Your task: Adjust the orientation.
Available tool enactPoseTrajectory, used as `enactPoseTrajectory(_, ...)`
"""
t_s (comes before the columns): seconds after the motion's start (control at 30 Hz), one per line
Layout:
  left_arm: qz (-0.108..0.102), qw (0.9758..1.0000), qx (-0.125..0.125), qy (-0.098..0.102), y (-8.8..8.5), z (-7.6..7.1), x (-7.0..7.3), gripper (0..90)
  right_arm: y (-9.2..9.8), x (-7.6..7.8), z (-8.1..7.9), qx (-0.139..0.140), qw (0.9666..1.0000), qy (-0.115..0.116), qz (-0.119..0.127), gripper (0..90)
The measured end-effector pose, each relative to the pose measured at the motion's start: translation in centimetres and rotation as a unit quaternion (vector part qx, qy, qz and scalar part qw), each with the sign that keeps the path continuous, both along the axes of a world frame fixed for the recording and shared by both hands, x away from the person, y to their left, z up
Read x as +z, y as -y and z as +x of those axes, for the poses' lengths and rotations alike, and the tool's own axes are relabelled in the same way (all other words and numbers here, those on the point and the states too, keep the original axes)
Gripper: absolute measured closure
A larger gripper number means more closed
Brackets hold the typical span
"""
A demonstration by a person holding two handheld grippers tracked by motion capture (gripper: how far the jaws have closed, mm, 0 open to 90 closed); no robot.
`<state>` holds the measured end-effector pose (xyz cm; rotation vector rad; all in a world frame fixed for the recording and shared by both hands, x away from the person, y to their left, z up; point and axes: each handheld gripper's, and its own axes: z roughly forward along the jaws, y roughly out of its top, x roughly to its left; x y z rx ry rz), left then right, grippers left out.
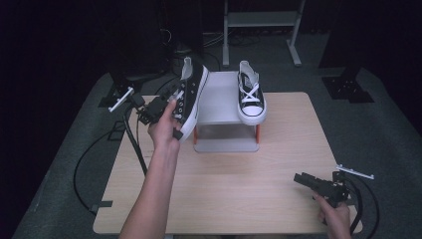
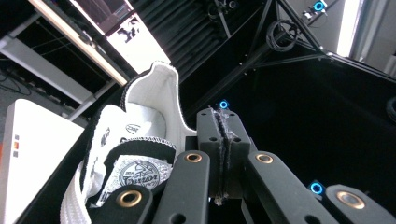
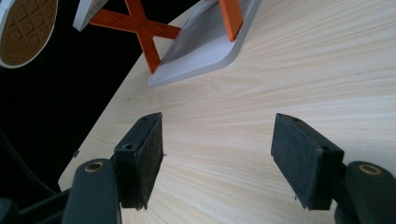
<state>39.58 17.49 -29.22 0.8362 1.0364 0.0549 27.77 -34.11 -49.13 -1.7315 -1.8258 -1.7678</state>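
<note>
The black sneaker (image 1: pixel 191 97) hangs in the air over the left rear part of the table (image 1: pixel 239 199), tilted with its toe down toward me and its white sole edge turned to the right, just beside the left edge of the grey rack (image 1: pixel 219 107). My left gripper (image 1: pixel 166 104) has it: in the left gripper view my two pads (image 2: pixel 223 154) are pressed flat together, and the shoe's white lining and printed insole (image 2: pixel 135 175) sit right against my left jaw (what exactly is pinched between the pads I cannot tell; it looks like a thin edge of the shoe at most). My left hand (image 1: pixel 164 127) is raised well above the tabletop.

The second sneaker (image 1: pixel 250 97) stands upright on the right side of the rack's top shelf, toe toward me, laces white. The rack rests on orange legs (image 3: pixel 144 30) at the table's far edge.

My right gripper (image 1: pixel 318 184) is low over the near right corner of the table, well apart from both shoes. Its pads (image 3: pixel 144 154) stand wide apart with only bare wood between them.
</note>
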Motion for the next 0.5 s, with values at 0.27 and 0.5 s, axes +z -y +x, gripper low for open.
enactPoseTrajectory(0.27,0.000,0.9995,0.014,-0.028,1.3,2.9,0.0,89.5,0.3,-0.1,-0.1,-0.005,1.0000,0.002,0.004,33.4)
enactPoseTrajectory(0.5,0.006,0.9984,0.027,-0.049,3.1,5.0,0.1,89.5,0.6,0.0,0.0,-0.006,0.9999,0.000,0.010,33.1)
